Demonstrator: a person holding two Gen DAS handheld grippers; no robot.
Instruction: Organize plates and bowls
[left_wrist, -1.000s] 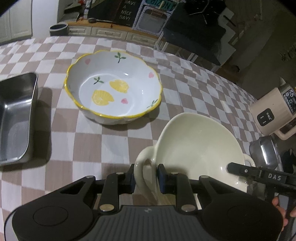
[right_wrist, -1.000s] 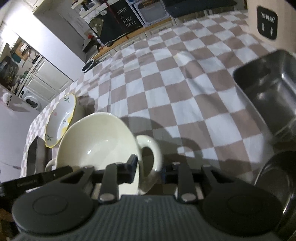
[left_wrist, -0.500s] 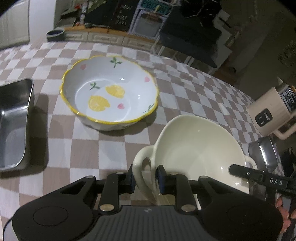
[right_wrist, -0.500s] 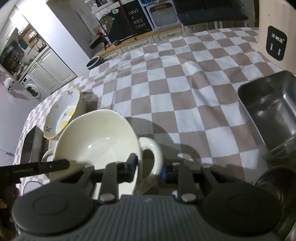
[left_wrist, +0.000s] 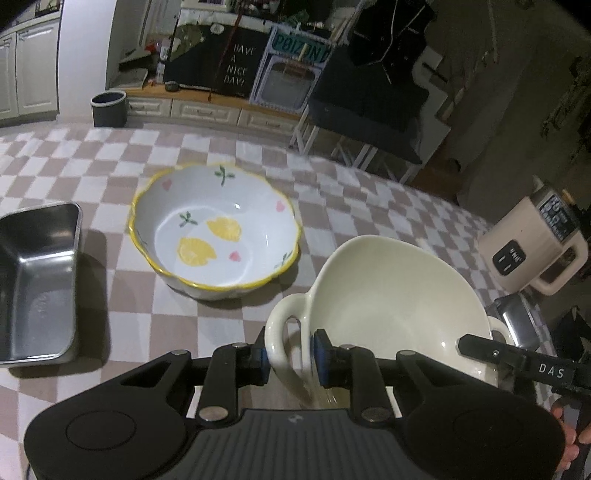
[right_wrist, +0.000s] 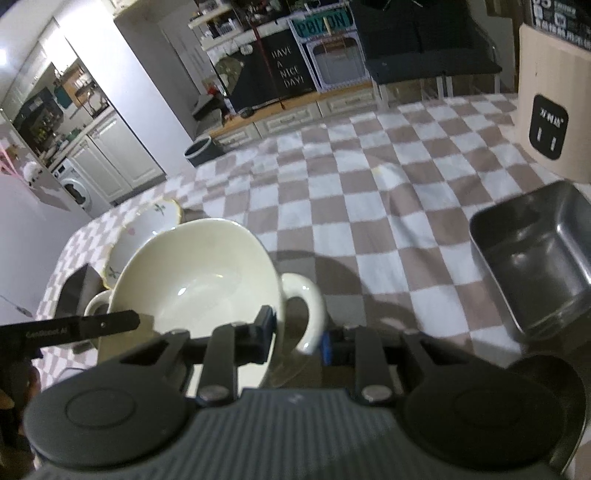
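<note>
A cream bowl (left_wrist: 399, 295) (right_wrist: 199, 280) with a loop handle on each side hangs between my two grippers, tilted, a little above the checked tablecloth (left_wrist: 110, 166). My left gripper (left_wrist: 290, 358) is shut on its left handle. At the opposite side my right gripper (right_wrist: 297, 338) is shut on the other handle, one pad against the bowl wall. Each gripper's black finger shows at the edge of the other's view. Beyond, a white bowl with a yellow scalloped rim and lemon prints (left_wrist: 221, 236) (right_wrist: 147, 229) stands empty on the cloth.
A steel tray (left_wrist: 37, 277) lies left of the lemon bowl. Another steel tray (right_wrist: 535, 258) lies on the right, with a beige kettle-like appliance (left_wrist: 532, 251) (right_wrist: 554, 110) behind it. A round steel vessel (left_wrist: 517, 321) sits near the front right. A person's fingers show at the lower right.
Both grippers have risen with the cream bowl held between them, and the views have tipped up to show more of the room. The lemon bowl and trays have not moved.
</note>
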